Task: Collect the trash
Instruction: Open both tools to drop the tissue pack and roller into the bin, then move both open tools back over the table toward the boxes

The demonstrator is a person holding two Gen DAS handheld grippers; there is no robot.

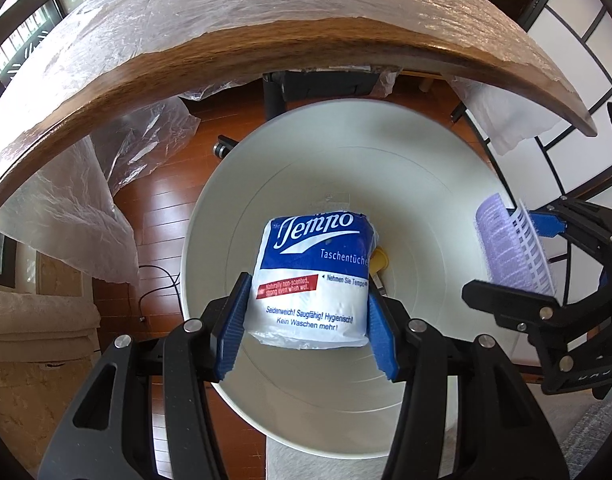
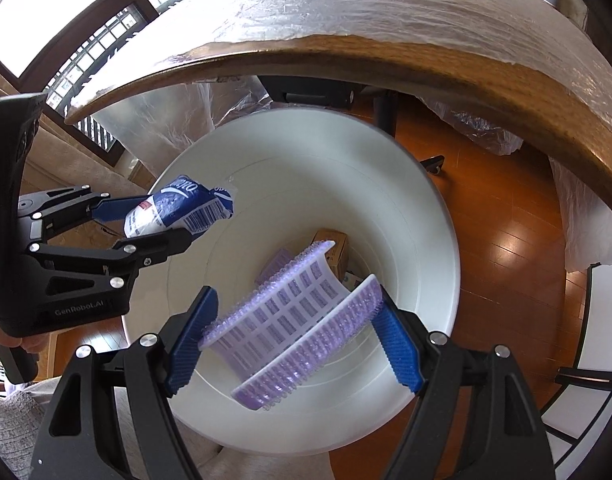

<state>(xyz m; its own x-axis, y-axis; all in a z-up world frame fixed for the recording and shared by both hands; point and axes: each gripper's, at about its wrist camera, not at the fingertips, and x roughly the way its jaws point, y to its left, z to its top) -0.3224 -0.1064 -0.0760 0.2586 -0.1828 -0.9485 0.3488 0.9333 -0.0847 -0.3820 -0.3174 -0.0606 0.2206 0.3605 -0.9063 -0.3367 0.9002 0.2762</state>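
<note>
A white trash bin stands on the wooden floor below the table edge; it also shows in the right wrist view. My left gripper is shut on a blue-and-white Tempo tissue pack and holds it over the bin's mouth. My right gripper is shut on a purple-and-white plastic hair roller, also above the bin. The right gripper shows in the left wrist view with the roller. The left gripper and pack show in the right wrist view. A small cardboard box lies at the bin's bottom.
A round wooden table covered with clear plastic film overhangs the bin. Loose plastic sheeting hangs at the left. A yellow item lies in the bin behind the pack. An office chair base stands under the table.
</note>
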